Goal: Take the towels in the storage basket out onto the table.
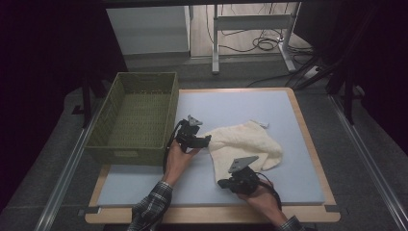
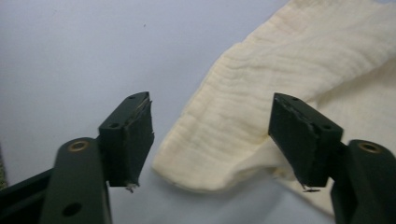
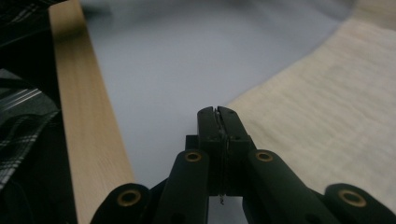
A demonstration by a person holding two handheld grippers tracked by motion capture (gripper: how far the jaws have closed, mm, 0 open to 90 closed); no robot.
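A cream towel (image 1: 245, 142) lies crumpled on the pale blue mat (image 1: 240, 103), right of centre. My left gripper (image 1: 208, 139) is at the towel's left edge. In the left gripper view the left gripper (image 2: 211, 102) stands open, a folded corner of the towel (image 2: 261, 93) lying between the jaws without touching the pads. My right gripper (image 1: 221, 183) sits low at the towel's near edge. In the right gripper view the right gripper (image 3: 218, 111) is shut with nothing between the jaws, over bare mat just left of the towel (image 3: 327, 116).
A green woven basket (image 1: 127, 156) stands empty at the table's left side, close behind the left hand. The table's wooden edge (image 3: 88, 116) runs beside the right gripper, with a plaid sleeve (image 3: 23, 116) past it. Desk legs and cables lie beyond the table.
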